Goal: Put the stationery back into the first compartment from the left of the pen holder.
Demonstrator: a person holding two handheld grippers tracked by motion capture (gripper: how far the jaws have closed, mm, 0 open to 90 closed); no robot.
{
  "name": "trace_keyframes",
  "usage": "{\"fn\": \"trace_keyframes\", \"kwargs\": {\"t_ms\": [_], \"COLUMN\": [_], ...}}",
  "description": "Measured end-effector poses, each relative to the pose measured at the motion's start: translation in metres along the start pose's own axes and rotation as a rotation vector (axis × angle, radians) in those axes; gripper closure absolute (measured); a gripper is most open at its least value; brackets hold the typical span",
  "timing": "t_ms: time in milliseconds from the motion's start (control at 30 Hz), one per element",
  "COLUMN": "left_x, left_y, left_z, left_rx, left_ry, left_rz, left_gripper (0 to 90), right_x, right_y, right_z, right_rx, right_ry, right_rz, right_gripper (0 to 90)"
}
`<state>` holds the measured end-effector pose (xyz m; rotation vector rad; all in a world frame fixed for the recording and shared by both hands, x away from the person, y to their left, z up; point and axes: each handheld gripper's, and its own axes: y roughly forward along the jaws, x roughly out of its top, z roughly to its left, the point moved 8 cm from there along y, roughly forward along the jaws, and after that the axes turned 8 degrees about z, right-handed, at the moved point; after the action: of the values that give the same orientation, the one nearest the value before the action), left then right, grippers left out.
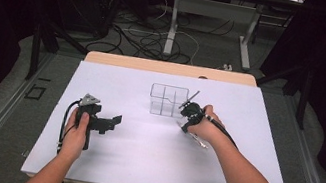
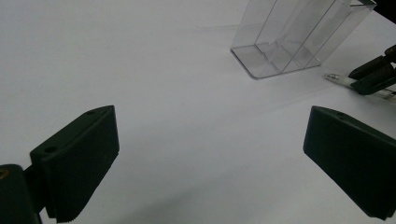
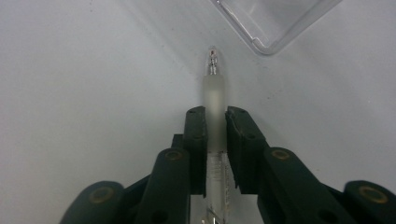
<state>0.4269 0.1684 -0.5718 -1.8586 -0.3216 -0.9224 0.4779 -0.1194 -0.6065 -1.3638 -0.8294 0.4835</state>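
High view, left to right: our left gripper (image 1: 112, 122) rests at eight o'clock, jaws wide and empty. Our right gripper (image 3: 215, 140) is clamped on the pen (image 3: 214, 95), its long axis running tip-first toward twelve. The clear organizer (image 1: 168, 100) sits just beyond, nearer this hand.

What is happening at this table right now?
A person holds one set of tongs in each hand over a white table sheet. The right tongs are shut on a clear plastic pen with a frosted grip, which lies low on the sheet, its tip pointing toward the clear plastic organiser box with compartments. The left tongs rest open on the sheet, holding nothing. The pen is not yet in the box.
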Motion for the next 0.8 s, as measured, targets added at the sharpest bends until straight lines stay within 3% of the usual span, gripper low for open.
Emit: {"fn": "trace_keyframes", "kwargs": {"t_ms": [33, 133, 267, 433, 500, 533, 567, 600, 633, 667, 700, 767, 800], "left_x": [0.0, 0.0, 0.0, 0.0, 0.0, 0.0, 0.0, 0.0, 0.0, 0.0, 0.0, 0.0, 0.0], "left_y": [0.0, 0.0, 0.0, -0.001, -0.001, 0.0, 0.0, 0.0, 0.0, 0.0, 0.0, 0.0, 0.0], "left_z": [0.0, 0.0, 0.0, 0.0, 0.0, 0.0, 0.0, 0.0, 0.0, 0.0, 0.0, 0.0, 0.0], "left_rx": [0.0, 0.001, -0.002, -0.002, -0.002, 0.001, 0.0, 0.0, 0.0, 0.0, 0.001, 0.001, 0.001], "left_ry": [-0.001, -0.002, -0.001, 0.0, 0.0, -0.002, -0.001, -0.001, -0.002, -0.001, -0.002, -0.003, -0.002], "left_rz": [-0.001, -0.002, 0.006, 0.007, 0.007, -0.001, -0.001, -0.001, -0.001, -0.001, -0.001, -0.001, -0.001], "left_gripper": [3.4, 3.4, 3.5, 3.6, 3.6, 3.6, 3.6, 3.6, 3.6, 3.6, 3.6, 3.6, 3.6], "right_x": [-0.002, -0.004, -0.002, -0.002, -0.005, -0.003, -0.005, 0.006, 0.005, -0.001, -0.001, 0.002, -0.002], "right_y": [-0.002, -0.004, -0.001, -0.005, -0.01, -0.009, -0.013, -0.003, -0.005, -0.012, -0.013, -0.015, -0.02], "right_z": [0.0, -0.001, 0.0, 0.0, -0.001, 0.001, 0.0, 0.003, 0.004, 0.003, 0.001, 0.003, 0.002], "right_rx": [-0.004, -0.014, -0.009, -0.012, -0.008, -0.008, -0.012, 0.017, 0.02, 0.015, 0.014, 0.025, 0.021], "right_ry": [-0.002, -0.004, 0.006, -0.007, -0.02, 0.001, -0.007, 0.021, 0.033, 0.02, -0.014, -0.001, -0.013], "right_rz": [0.036, 0.061, 0.029, 0.043, 0.085, 0.047, 0.078, -0.102, -0.091, 0.005, -0.002, -0.042, 0.009], "right_gripper": [79.3, 79.5, 79.7, 79.8, 79.8, 79.8, 79.8, 79.9, 79.9, 79.9, 79.9, 79.9, 79.9]}}
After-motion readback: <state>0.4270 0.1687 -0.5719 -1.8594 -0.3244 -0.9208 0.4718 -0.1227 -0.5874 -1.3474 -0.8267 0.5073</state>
